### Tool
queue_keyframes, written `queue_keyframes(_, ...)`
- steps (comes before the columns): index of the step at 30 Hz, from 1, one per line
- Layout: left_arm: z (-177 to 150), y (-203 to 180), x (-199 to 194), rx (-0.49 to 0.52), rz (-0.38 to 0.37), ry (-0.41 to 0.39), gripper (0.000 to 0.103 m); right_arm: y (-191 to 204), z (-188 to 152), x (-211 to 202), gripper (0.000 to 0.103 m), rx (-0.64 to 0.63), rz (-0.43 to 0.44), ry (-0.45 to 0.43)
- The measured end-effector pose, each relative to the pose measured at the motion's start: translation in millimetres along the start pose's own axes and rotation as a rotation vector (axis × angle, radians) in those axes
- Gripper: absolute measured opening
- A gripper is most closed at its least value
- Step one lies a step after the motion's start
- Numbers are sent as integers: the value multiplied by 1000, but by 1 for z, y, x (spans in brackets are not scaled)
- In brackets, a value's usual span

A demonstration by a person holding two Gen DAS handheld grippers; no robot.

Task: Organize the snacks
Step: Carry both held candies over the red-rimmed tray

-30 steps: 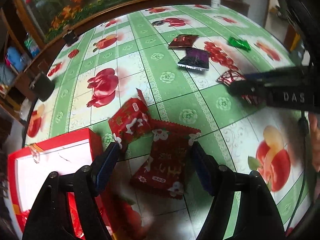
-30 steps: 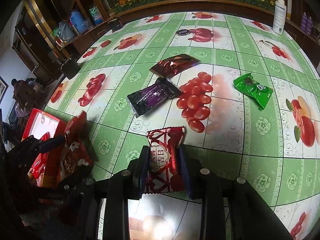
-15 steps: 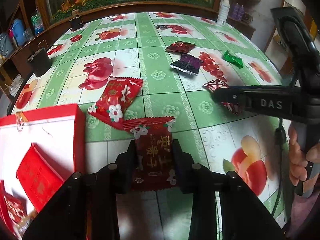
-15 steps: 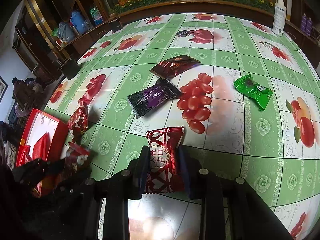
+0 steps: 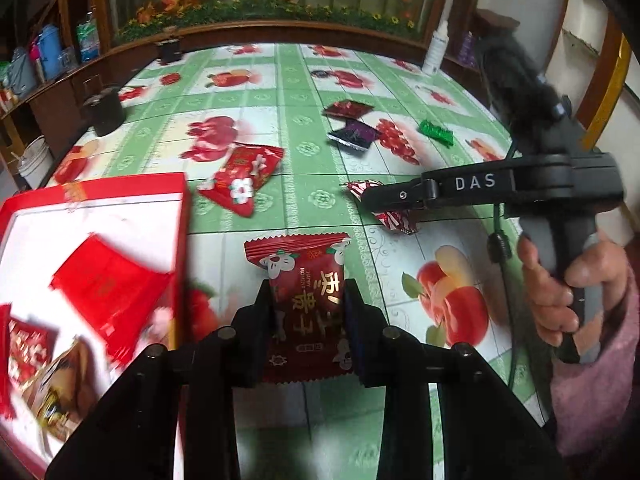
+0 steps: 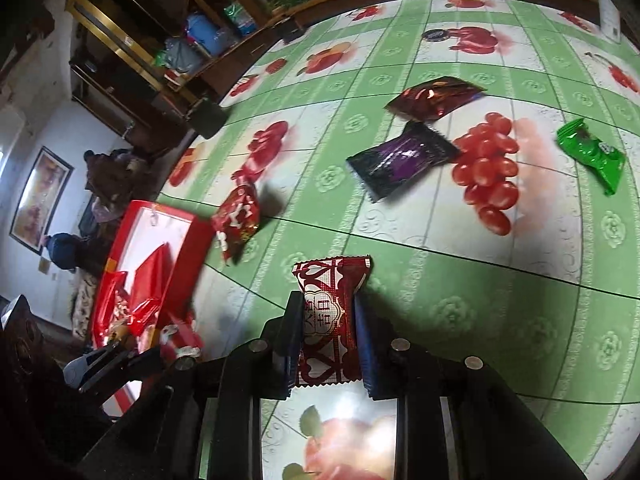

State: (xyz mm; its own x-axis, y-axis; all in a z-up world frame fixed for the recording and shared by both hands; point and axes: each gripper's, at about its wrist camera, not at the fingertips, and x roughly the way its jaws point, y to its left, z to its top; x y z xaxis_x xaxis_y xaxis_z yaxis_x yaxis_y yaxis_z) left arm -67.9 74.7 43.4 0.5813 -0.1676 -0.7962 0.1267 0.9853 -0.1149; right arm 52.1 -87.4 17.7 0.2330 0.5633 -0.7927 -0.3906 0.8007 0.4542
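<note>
Left tongs [image 5: 308,304] grip a red flower-print packet [image 5: 306,276] beside the red box [image 5: 182,216] edge; right tongs [image 6: 328,316], just closing, clamp a heart-print packet [image 6: 328,304] on open worktop [image 6: 500,280]

The desk [image 6: 460,280] wears a glossy cloth of green bands and white squares printed with red fruit. On it, at the left, lies an open red box [image 5: 176,200] with a white inside. Just beside the box's far corner lies a red flowered packet [image 5: 244,176]. Farther across lie a dark red packet [image 6: 434,96] and a black-and-purple packet [image 6: 404,160], near each other but apart, and a green packet [image 6: 592,152] well to their right. A dark cup-like thing [image 5: 105,114] stands near the left edge, and a white bottle [image 5: 436,50] stands at the far right edge.
</note>
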Motion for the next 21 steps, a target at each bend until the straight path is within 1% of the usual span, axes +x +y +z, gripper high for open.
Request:
queue_keyframes(4, -7, 11, -23, -3, 36, -53, 30, 7, -1, -2, 25, -2, 31, -24)
queue_keyframes(7, -11, 31, -44, -25, 68, -96, 30, 14, -1, -3, 25, 4, 61, -55)
queue_keyframes(11, -21, 69, -61, -97, 119, -122, 30, 37, -5, 5, 24, -18, 89, -73)
queue_keyframes(14, -30, 102, -68, -160, 161, -131, 30, 63, -13, 16, 24, -69, 98, -79)
queue_keyframes(15, -32, 108, -69, -174, 173, -136, 30, 72, -14, 18, 24, -83, 112, -86)
queue_keyframes(19, -38, 133, -76, -205, 249, -164, 30, 107, -19, 16, 24, -134, 190, -167)
queue_keyframes(21, -39, 144, -78, -216, 282, -174, 30, 123, -19, 16, 24, -138, 257, -194)
